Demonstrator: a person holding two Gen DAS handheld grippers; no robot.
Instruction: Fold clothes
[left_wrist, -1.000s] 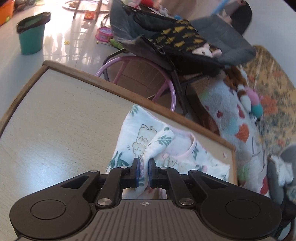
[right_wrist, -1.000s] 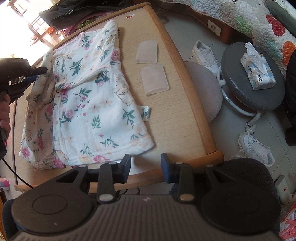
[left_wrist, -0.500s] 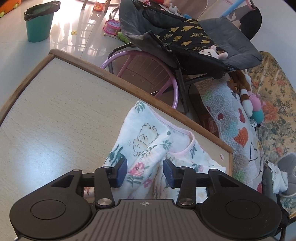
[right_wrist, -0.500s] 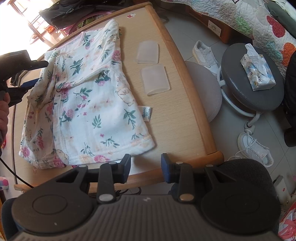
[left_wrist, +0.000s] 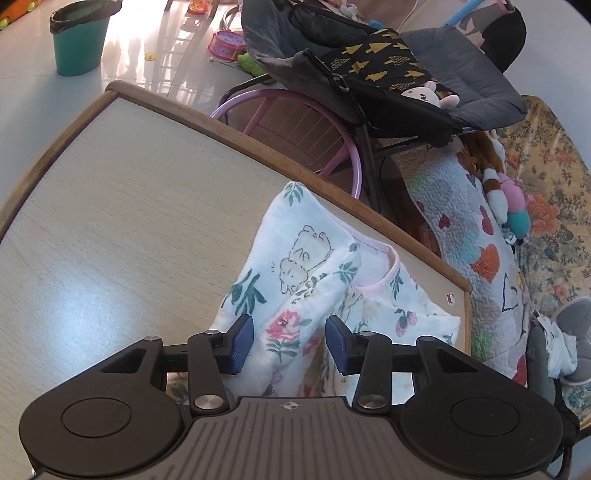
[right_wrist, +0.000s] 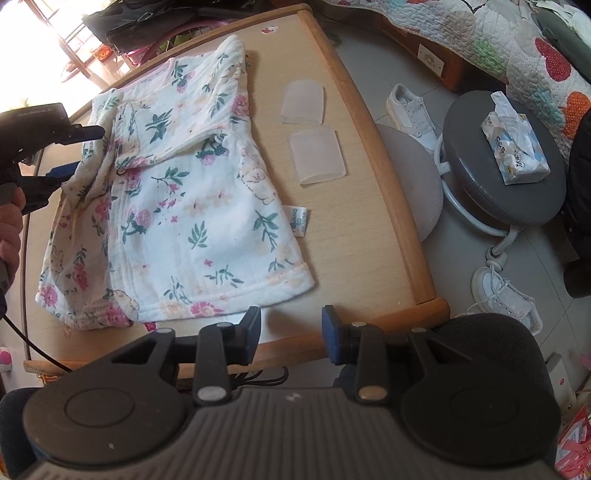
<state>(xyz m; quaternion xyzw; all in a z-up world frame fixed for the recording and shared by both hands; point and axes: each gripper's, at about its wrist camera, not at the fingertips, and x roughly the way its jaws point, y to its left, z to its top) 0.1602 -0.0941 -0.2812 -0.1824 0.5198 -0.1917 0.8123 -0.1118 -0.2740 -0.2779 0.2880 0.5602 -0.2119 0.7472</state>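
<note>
The wooden-rimmed table (right_wrist: 373, 206) fills most of what I see, and the floral garment (right_wrist: 192, 206) lies spread across it, collar toward the far edge and hem along the near edge, closer to the left side than the right. One sleeve is folded in over the chest, and the other sleeve (left_wrist: 295, 314) is bunched up off the table at the garment's left shoulder. Two pale translucent sheets (right_wrist: 317, 155) lie one behind the other near the right edge, apart from the cloth, and a small white label (right_wrist: 301, 220) pokes out from the garment's right side seam.

My left gripper (left_wrist: 290, 343) sits over that bunched sleeve; its jaws have just been opening and now stand apart, the fabric rising between the blue pads (left_wrist: 242, 343) without being squeezed. My hand (right_wrist: 9, 225) shows at the left border of the right wrist view.

My right gripper (right_wrist: 290, 330) hangs over the near edge of the table, just past the hem, jaws parted and empty.
</note>
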